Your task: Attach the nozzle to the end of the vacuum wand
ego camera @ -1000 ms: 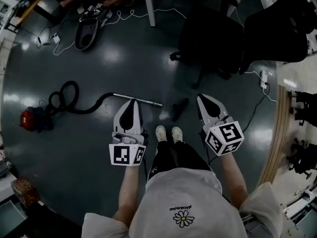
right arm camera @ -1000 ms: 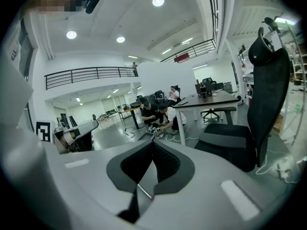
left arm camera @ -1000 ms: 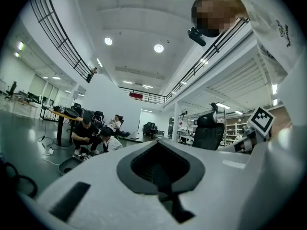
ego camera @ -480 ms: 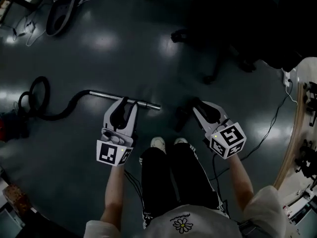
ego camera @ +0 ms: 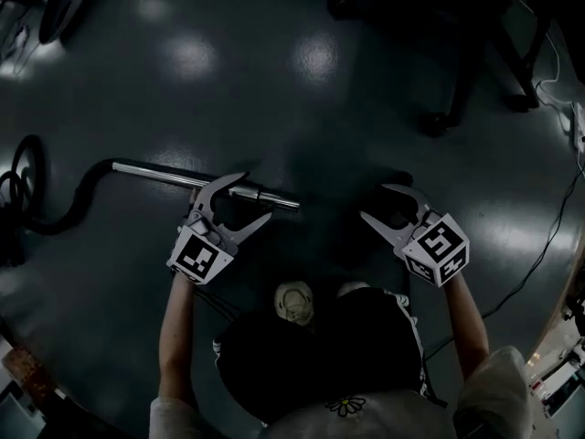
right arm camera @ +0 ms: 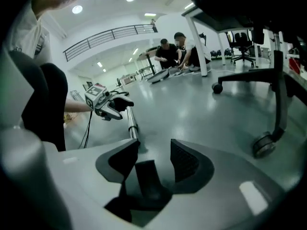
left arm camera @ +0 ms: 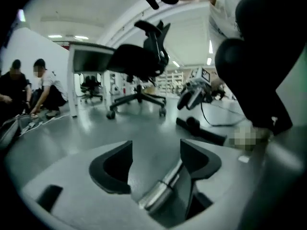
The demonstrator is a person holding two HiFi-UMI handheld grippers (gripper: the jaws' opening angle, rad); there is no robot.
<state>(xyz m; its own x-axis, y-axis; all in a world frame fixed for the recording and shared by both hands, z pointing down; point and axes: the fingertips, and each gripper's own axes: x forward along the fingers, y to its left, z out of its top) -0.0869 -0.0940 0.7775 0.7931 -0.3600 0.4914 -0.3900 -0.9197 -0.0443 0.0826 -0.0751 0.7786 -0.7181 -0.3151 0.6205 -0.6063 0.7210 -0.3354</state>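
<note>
Left tool [ego camera: 256, 196] and right tool [ego camera: 373, 201] have just been opened wide; nothing is gripped. The wand [ego camera: 164, 174] is seen between the left jaws and the nozzle [right arm camera: 149, 178] between the right, both on the floor [ego camera: 274, 80], not yet joined.

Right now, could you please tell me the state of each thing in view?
Wand, lying on the floor, end bare.
Nozzle, lying on the floor, off the wand.
Left gripper, fingers open, just been opening, astride the wand.
Right gripper, fingers open, just been opening, astride the nozzle.
Hose, joined to the wand, curled on the floor.
Chair, upright.
</note>
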